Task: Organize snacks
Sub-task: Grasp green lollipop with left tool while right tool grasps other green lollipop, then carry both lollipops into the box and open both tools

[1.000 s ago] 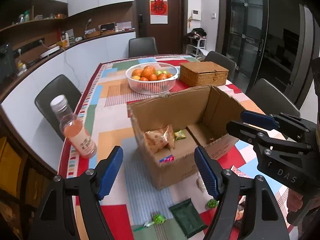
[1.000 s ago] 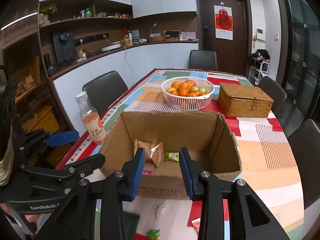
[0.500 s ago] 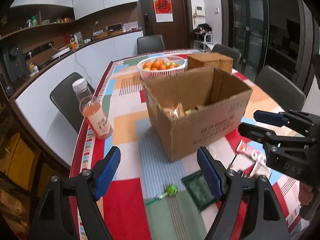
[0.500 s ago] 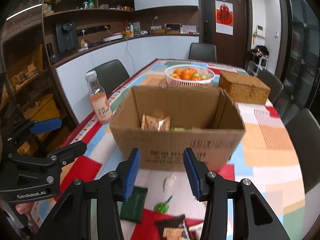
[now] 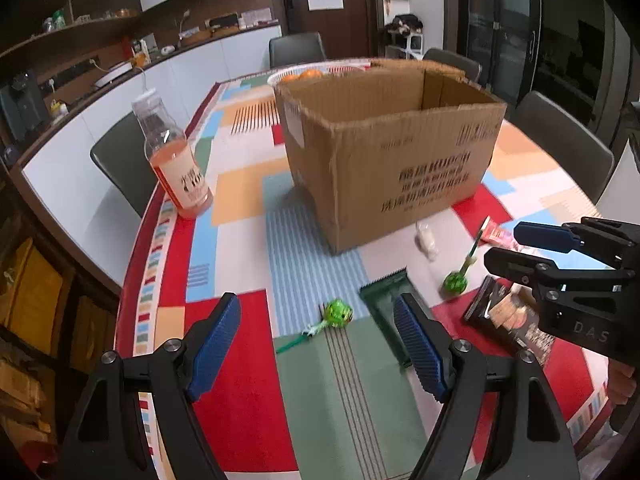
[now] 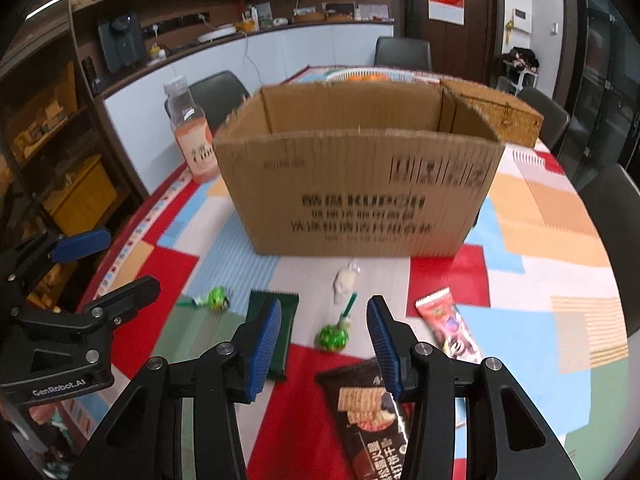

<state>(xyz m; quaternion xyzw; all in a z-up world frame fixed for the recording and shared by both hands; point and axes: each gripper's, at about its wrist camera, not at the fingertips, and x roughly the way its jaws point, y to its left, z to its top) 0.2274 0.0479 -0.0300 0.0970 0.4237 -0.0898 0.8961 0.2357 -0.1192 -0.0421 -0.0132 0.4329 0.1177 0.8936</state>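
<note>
Hovering empty, both spread — left gripper (image 5: 318,344), right gripper (image 6: 324,344) — snacks all lie before the cardboard box (image 6: 356,176): lollipops (image 6: 333,336), packets.

Dim indoor light, motion blur, fisheye bending, dark corners

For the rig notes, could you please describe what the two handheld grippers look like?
Both are black, angular frames with silver screw heads at the joints and two fingers tipped with ribbed blue pads. The left gripper carries white "GenRobot.AI" lettering on its body, legible in the right wrist view. The right gripper shows "DAS" on its side in the left wrist view. No cables or sleeves are visible.
</note>
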